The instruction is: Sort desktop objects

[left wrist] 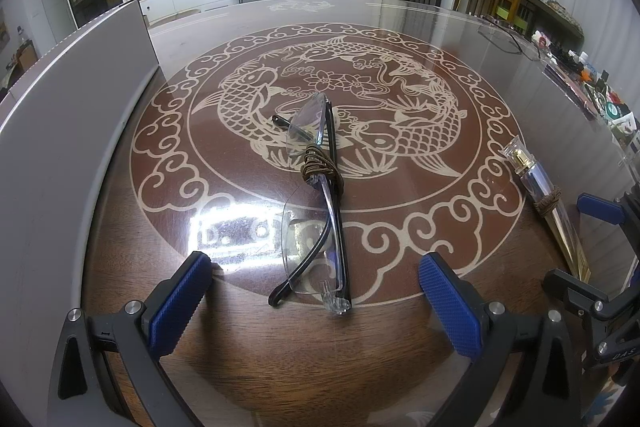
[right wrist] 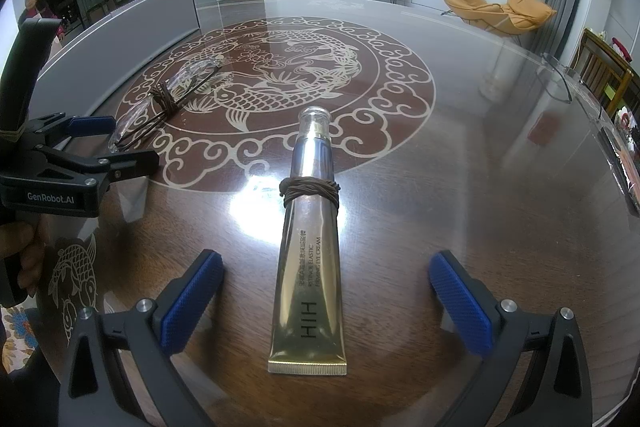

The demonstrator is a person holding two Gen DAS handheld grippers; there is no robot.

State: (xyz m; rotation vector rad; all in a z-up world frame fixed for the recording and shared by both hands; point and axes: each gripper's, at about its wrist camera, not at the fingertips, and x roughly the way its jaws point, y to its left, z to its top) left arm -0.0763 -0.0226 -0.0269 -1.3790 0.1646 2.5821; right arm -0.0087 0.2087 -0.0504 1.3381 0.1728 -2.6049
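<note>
A pair of rimless glasses (left wrist: 316, 195) with black temples lies folded on the table, a brown cord (left wrist: 320, 167) wound round its middle. My left gripper (left wrist: 316, 303) is open, its blue pads either side of the glasses' near end, not touching. A gold eye-cream tube (right wrist: 308, 267) with a clear cap and a brown cord (right wrist: 310, 189) round it lies on the table. My right gripper (right wrist: 326, 301) is open, straddling the tube's crimped end. The tube (left wrist: 548, 199) and right gripper (left wrist: 600, 211) show at the right of the left wrist view; the glasses (right wrist: 168, 103) and left gripper (right wrist: 116, 143) at the left of the right wrist view.
The brown table (left wrist: 400, 327) has a glass top with a carp pattern. A grey upright panel (left wrist: 72, 131) runs along its left side. Small clutter (left wrist: 600, 87) lines the far right edge. A second pair of glasses (right wrist: 560, 79) lies far right.
</note>
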